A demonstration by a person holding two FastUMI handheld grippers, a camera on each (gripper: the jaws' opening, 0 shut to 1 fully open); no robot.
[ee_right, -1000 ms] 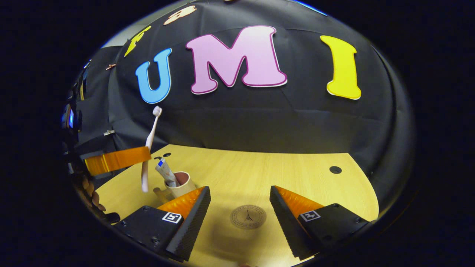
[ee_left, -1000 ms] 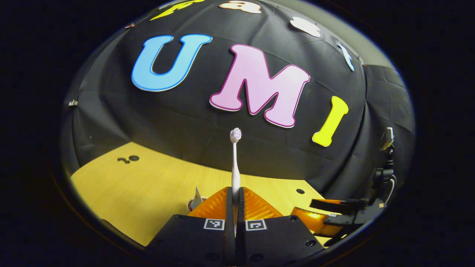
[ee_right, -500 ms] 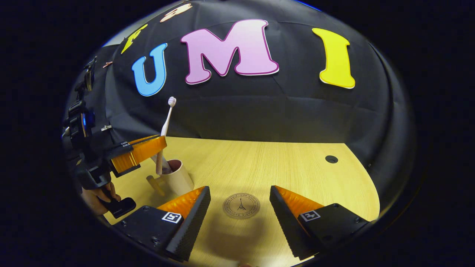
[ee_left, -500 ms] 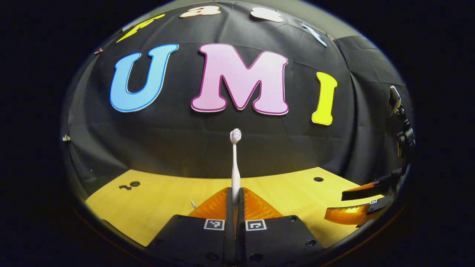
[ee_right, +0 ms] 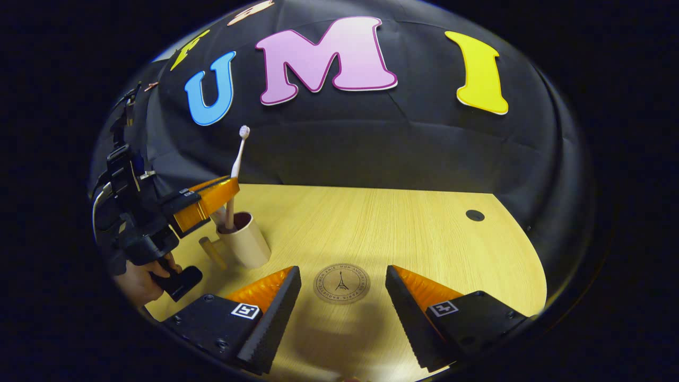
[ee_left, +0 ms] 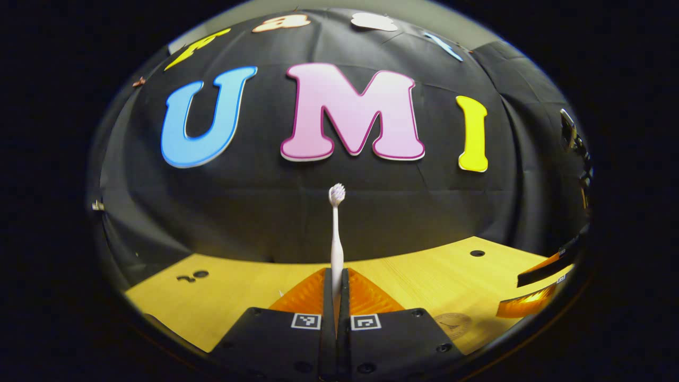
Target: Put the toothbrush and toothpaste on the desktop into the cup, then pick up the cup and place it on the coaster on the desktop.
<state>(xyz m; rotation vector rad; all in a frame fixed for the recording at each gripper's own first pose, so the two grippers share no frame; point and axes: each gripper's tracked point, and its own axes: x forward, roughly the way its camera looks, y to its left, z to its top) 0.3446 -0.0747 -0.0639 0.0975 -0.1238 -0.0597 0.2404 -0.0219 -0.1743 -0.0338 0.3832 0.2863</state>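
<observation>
Left gripper [ee_left: 335,297] clamped tight on toothbrush [ee_left: 336,233], held upright, lower end inside cup [ee_right: 245,241] as seen from right gripper view. Right gripper [ee_right: 342,305] with fingers wide apart, holding nothing, low over desktop [ee_right: 424,233] with coaster [ee_right: 341,283] lying between its tips. Cup standing left of coaster, apart from it.

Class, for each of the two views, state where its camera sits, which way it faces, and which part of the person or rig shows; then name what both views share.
Left gripper view: rides the left tool, facing the booth wall; its fingers clamp the upright toothbrush.
Right gripper view: rides the open right tool, looking across the desktop at coaster and cup; a hand holds the left tool.
Shared: toothbrush, coaster, desktop.
</observation>
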